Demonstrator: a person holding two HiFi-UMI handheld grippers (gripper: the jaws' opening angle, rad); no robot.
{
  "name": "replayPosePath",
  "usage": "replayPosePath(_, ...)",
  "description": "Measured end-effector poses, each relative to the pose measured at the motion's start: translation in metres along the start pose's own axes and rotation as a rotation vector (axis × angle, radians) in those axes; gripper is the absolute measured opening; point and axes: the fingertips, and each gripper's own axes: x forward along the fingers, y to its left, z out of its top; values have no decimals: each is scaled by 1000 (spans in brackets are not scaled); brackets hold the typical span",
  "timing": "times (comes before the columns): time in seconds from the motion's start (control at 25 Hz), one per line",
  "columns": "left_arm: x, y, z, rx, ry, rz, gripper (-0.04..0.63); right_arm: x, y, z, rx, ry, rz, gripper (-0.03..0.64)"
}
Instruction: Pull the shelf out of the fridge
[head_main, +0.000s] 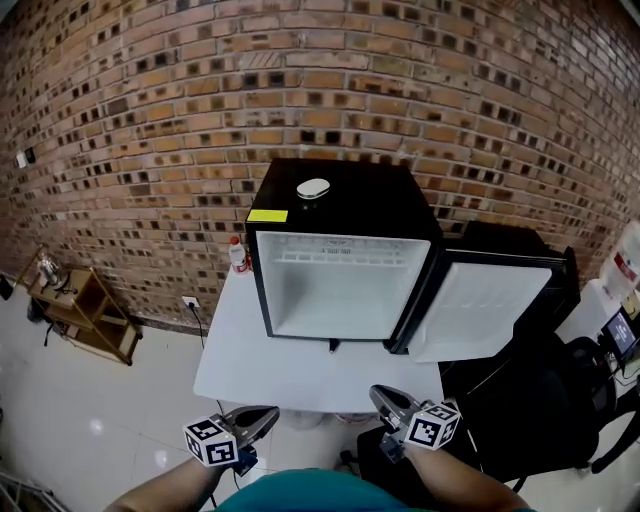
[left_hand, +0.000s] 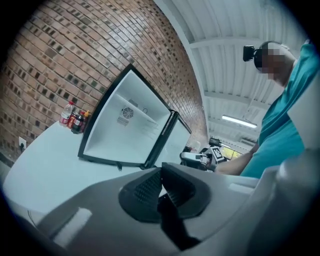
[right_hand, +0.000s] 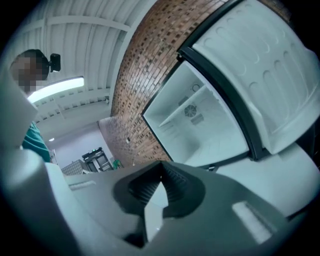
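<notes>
The left gripper is held low and close to the person's body, with its jaws pressed together and nothing between them. The right gripper is held just beside it on the right. Its jaws are likewise pressed together and nothing is gripped.

Ahead of both grippers, and well apart from them, a black fridge is seen standing on a white table. Its door is swung fully open, ahead and to the right of the right gripper. The shelf is seen inside the fridge, seated across the upper part of the white interior. It is touched by neither gripper. The near edge of the table lies between the grippers and the fridge.

A small white oval object is set on top of the fridge. A bottle with a red cap is placed on the table just beside the fridge, ahead and to the left of the left gripper.

Further left of the left gripper, a low wooden rack is seen on the floor against the brick wall. To the right of the right gripper, a black chair is parked near the open door.
</notes>
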Motion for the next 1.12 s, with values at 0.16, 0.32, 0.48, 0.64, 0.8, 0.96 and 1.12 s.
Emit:
replayPosePath(0.16,43,8,21,-33,-40,56,2,18,-26,23,-3,17,64,2)
replayPosePath(0.32,76,18,48,-47,-82,61,2,42,-52,46,19,17,78,5)
replayPosePath(0.48,100,36,84,-80,-125,35,2,69,-69,72,58,-36,60,9)
replayPosePath(0.64,124,66,112,-121,-158,-11,2,97,-79,100,108,-127,25,20)
replayPosePath(0.8,150,89,142,-173,-196,-59,2,123,-82,130,136,-214,7,51)
replayPosePath(0.96,174,108,171,-259,-269,-72,17,142,-87,161,180,-285,2,89)
replayPosePath(1.12,190,124,196,-310,-332,-64,74,159,-86,184,226,-340,21,138)
